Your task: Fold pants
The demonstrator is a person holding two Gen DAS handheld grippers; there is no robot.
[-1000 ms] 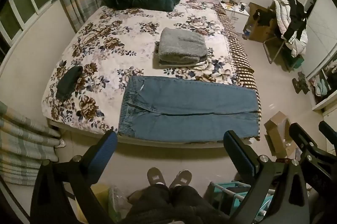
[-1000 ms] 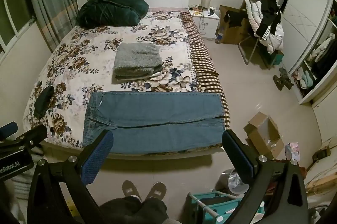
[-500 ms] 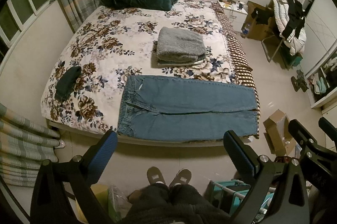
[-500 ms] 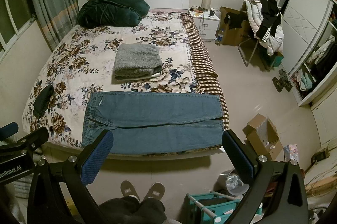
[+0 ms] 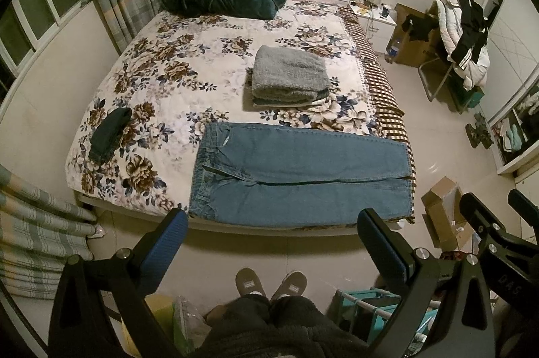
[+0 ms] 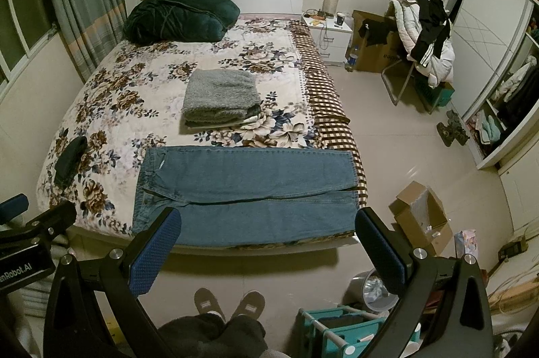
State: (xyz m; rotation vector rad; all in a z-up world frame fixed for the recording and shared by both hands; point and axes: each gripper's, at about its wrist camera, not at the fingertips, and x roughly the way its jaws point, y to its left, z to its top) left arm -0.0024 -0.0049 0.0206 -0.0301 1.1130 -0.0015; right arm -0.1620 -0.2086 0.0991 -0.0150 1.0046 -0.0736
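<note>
Across the foot of the floral bedspread lie the blue jeans, spread flat, waistband toward 9 o'clock and hems toward 3 o'clock. Well above them at 6 o'clock, the left gripper and right gripper both gape wide, holding nothing. Folded grey blankets sit at 12 o'clock of the jeans.

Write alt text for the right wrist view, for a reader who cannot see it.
Blue jeans lie spread flat across the near end of a floral bed, waistband to the left, with the open right gripper held above the floor in front of them, touching nothing. A folded grey blanket sits mid-bed, and the left gripper shows at the left edge.
</note>
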